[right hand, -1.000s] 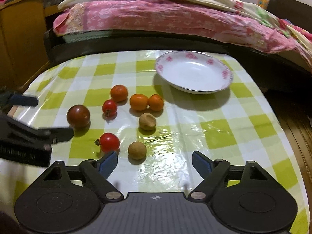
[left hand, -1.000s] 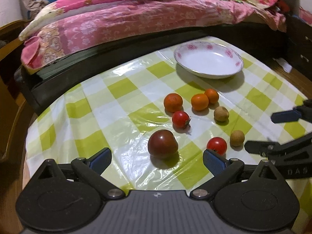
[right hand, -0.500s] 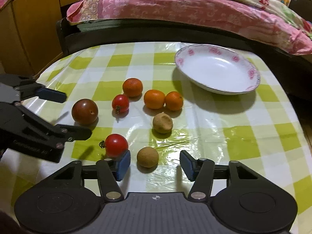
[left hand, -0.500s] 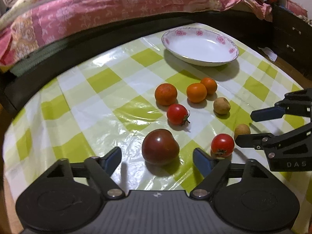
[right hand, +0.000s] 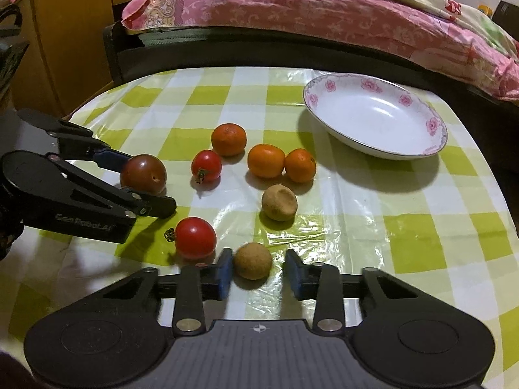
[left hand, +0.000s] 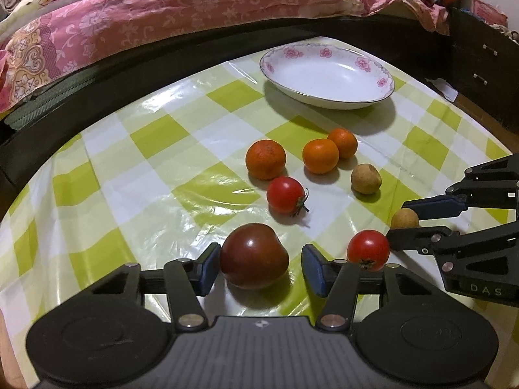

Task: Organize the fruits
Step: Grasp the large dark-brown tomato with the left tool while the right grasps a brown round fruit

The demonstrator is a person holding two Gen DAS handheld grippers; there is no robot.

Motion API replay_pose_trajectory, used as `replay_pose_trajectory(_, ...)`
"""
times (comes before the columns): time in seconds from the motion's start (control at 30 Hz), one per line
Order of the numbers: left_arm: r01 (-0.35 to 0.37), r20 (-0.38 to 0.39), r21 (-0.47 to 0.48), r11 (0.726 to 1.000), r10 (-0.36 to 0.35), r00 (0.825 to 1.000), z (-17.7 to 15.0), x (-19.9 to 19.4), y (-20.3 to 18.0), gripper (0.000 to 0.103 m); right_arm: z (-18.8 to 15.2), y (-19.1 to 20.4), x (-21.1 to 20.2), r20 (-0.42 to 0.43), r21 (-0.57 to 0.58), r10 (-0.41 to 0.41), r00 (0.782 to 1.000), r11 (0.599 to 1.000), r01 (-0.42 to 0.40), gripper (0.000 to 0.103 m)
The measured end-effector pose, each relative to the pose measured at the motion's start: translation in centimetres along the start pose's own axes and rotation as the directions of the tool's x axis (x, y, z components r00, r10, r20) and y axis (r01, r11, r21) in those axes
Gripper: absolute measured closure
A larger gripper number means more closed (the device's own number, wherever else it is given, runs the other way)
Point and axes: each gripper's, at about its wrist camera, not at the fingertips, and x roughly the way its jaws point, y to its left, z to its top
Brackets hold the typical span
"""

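Fruits lie loose on the green-and-white checked plastic tablecloth (left hand: pixel 155 168), all outside the white flower-rimmed dish (left hand: pixel 327 76) at the far side. The left gripper (left hand: pixel 259 267) has its jaws apart around the large dark maroon tomato (left hand: pixel 254 259); the left pad seems to touch its skin, while a gap shows at the right pad. The right gripper (right hand: pixel 258 274) has its jaws apart either side of the small round brown fruit (right hand: pixel 253 261). Just beside that sits a bright red tomato (right hand: pixel 195 237). Three orange mandarins (right hand: pixel 266 160), another red tomato (right hand: pixel 206 166) and a second brown fruit (right hand: pixel 279 202) lie between the grippers and the dish.
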Motion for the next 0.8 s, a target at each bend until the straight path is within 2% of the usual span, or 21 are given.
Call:
replay_pose_trajectory(0.3, -0.023, 0.017, -0.023, 0.999, 0.024, 1.0, -0.4, 0.0, -0.3, 0.039, -0.2, 0.4, -0.2, -0.001, -0.013, -0.015, 1.0, 1.0, 0.015, 0.08)
replay_pose_trajectory(0.47, -0.035, 0.019, -0.016, 0.999, 0.036, 0.999, -0.4, -0.2, -0.7, 0.046, -0.6, 0.4, -0.5, -0.001, -0.016, -0.017, 1.0, 1.0, 0.017, 0.08)
replay_pose_trajectory(0.53, -0.055, 0.025, -0.011, 0.998, 0.056, 0.998, -0.3, -0.4, -0.8, 0.055, -0.6, 0.4, -0.5, -0.004, -0.01, -0.017, 1.0, 1.0, 0.017, 0.08)
replay_pose_trajectory(0.7, -0.046, 0.001, -0.089, 0.995, 0.046, 0.999, 0.0, -0.5, -0.1, 0.056, -0.5, 0.0, -0.9, -0.022, 0.04, 0.002, 1.0, 0.999, -0.001, 0.081)
replay_pose_trajectory(0.8, -0.053, -0.001, -0.094, 0.994, 0.053, 0.999, 0.3, -1.1, -0.6, 0.056, -0.2, -0.6, -1.4, -0.014, 0.078, 0.012, 1.0, 0.997, -0.011, 0.081)
